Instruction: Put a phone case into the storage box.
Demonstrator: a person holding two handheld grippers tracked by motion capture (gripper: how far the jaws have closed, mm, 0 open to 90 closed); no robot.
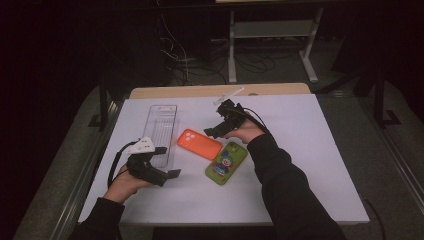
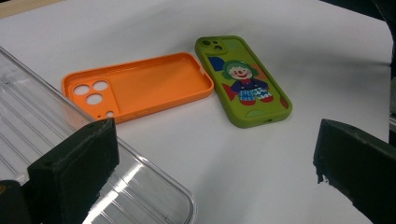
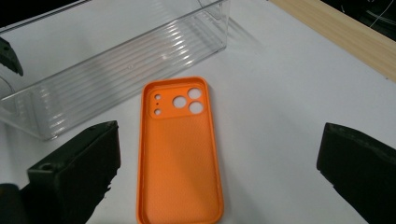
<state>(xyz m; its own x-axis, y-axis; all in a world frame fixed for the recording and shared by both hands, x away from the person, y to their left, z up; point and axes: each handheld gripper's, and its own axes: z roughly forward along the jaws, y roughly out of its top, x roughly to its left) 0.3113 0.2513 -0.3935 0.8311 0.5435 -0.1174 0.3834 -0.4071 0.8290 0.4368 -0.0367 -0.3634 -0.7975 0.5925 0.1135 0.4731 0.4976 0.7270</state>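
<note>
The right gripper (image 1: 212, 129) was seen in the high view just above the far end of the orange phone case (image 1: 199, 143), jaws spread wide, nothing held. In the right gripper view the orange phone case (image 3: 180, 154) lay flat between the two parted jaws, inner side up, camera holes at the far end, untouched by either jaw. The case rested on the white desk (image 1: 310, 165), near the middle, just right of the clear plastic tray (image 1: 161, 131).

A green phone case (image 1: 226, 162) with a clown print was placed just beside the orange one, on its near right side; whether the two touched could not be told from above. In the left gripper view a thin gap of desk was seen between the orange phone case (image 2: 137, 86) and the green phone case (image 2: 243, 79).

The left gripper (image 1: 167, 161) was held at the near end of the clear plastic tray, jaws wide apart, nothing gripped. In the left gripper view the clear plastic tray (image 2: 154, 191) ran under the left-hand jaw; contact could not be told. The tray appeared empty, ribbed on the bottom, lying lengthwise away from the person. A sleeve (image 1: 285, 190) in black was seen on the right forearm.
</note>
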